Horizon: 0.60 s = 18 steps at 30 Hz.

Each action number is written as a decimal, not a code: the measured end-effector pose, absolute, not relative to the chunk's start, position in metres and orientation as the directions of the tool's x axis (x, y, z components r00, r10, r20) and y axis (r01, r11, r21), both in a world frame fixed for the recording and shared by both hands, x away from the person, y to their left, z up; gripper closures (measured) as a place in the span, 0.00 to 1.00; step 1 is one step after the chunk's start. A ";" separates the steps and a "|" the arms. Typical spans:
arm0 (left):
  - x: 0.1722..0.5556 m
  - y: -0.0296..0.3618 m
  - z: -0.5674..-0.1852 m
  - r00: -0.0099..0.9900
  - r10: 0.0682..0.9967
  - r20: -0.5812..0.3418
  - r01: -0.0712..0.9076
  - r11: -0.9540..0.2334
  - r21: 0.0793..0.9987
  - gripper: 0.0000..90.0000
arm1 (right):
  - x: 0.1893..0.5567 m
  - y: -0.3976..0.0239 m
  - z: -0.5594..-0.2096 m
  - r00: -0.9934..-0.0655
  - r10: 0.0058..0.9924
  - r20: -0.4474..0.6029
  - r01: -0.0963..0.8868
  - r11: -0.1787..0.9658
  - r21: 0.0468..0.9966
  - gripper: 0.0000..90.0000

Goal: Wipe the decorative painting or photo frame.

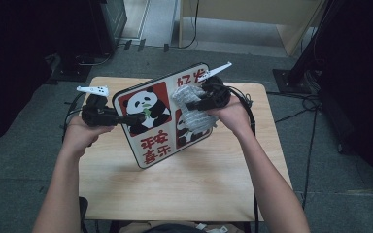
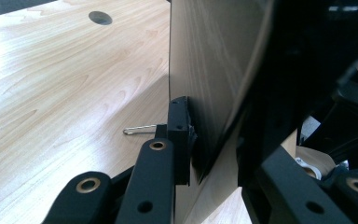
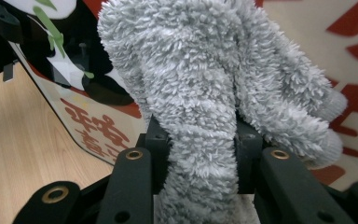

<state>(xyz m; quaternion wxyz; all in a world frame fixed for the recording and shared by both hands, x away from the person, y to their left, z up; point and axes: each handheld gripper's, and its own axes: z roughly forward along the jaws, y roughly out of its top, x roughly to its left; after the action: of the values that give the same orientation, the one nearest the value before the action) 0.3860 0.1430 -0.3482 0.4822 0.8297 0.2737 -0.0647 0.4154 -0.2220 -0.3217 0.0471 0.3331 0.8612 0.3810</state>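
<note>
A cream board (image 1: pixel 150 121) printed with pandas and red characters stands tilted on its lower edge over the wooden table (image 1: pixel 184 189). My left gripper (image 1: pixel 126 119) is shut on the board's left edge; in the left gripper view its pads pinch the thin panel (image 2: pixel 205 70) edge-on. My right gripper (image 1: pixel 192 103) is shut on a fluffy grey cloth (image 1: pixel 192 114) that lies against the board's printed face. In the right gripper view the cloth (image 3: pixel 200 93) bulges out between the jaws, with the board (image 3: pixel 93 130) behind it.
A round hole (image 2: pixel 100 17) is cut in the tabletop, and a thin metal clip or pin (image 2: pixel 140 129) lies on the wood near the left jaws. Black stands and cables (image 1: pixel 296 77) sit on the grey floor around the table.
</note>
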 end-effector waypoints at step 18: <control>0.386 0.143 -0.348 0.837 0.394 -0.381 0.526 -0.382 0.760 0.87 | 0.409 -0.225 -0.347 -0.774 0.605 0.187 0.545 0.486 0.683 0.75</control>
<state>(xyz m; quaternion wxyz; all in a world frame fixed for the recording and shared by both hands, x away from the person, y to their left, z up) 0.3863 0.1431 -0.3482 0.4816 0.8285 0.2774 -0.0684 0.4087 -0.2247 -0.3466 0.0394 0.3341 0.8612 0.3811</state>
